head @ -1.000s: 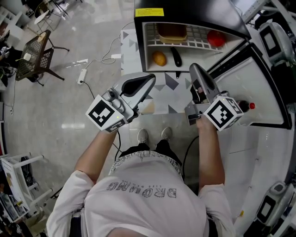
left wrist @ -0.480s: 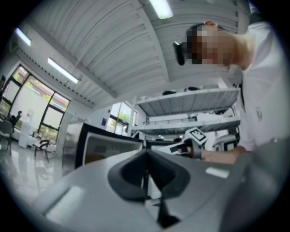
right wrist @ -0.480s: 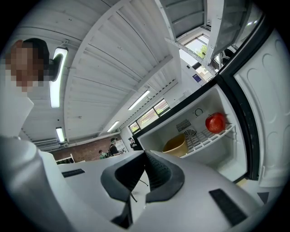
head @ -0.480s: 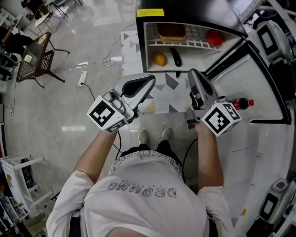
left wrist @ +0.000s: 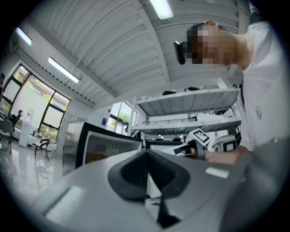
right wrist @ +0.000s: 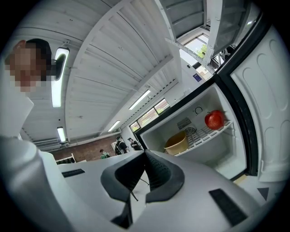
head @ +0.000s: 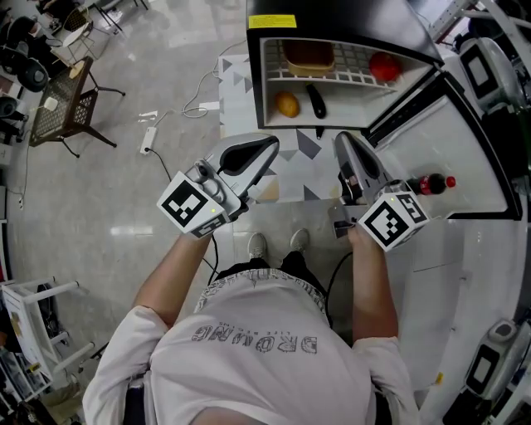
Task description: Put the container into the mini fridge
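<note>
On the mini fridge (head: 348,21) rack, the tan container (head: 308,56) already sits; left gripper (head: 270,146) and right gripper (head: 343,143) hover, jaws pressed together on nothing, so closing the door (head: 452,153) likely remains.

The container (head: 308,56) sits at the left end of the mini fridge (head: 348,21) shelf (head: 353,79), a tomato (head: 384,66) at its right. A bottle (head: 429,183) rests in the door (head: 452,137).

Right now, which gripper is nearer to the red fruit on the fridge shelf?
Right. The right gripper is in front of the red fruit, slightly left; the left gripper hangs farther left.
</note>
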{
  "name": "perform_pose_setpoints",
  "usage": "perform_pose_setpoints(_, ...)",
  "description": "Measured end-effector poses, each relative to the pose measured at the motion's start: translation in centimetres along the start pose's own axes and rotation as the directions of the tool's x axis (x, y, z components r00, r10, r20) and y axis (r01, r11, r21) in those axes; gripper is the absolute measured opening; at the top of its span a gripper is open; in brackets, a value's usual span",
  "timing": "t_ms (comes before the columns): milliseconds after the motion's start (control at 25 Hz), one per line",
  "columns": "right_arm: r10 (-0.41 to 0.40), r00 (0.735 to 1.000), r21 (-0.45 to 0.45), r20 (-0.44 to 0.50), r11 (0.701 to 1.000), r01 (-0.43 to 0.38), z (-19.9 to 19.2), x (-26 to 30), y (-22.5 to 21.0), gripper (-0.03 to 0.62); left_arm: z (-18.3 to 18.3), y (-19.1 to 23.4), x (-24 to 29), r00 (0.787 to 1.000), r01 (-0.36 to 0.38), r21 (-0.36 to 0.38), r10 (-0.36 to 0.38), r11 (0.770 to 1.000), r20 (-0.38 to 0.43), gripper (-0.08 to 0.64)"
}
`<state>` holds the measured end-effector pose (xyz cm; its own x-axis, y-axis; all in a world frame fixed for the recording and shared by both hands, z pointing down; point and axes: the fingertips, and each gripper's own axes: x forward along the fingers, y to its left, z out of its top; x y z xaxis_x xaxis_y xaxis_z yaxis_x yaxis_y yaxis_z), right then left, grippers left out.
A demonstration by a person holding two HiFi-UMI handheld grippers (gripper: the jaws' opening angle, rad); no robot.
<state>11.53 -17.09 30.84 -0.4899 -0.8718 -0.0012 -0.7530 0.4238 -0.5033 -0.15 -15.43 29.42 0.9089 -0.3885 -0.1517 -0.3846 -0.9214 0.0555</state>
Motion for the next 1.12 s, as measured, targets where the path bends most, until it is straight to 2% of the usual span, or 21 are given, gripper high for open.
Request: perform_pose_setpoints(1120,0.003,0.999,-0.078,-0.038,0.997,-0.006,-0.52,0.01,0.63,0.000,-0.19,0.49,0.24,1.000,-0.008,-0.007,0.008,1.000,0.000,0.005)
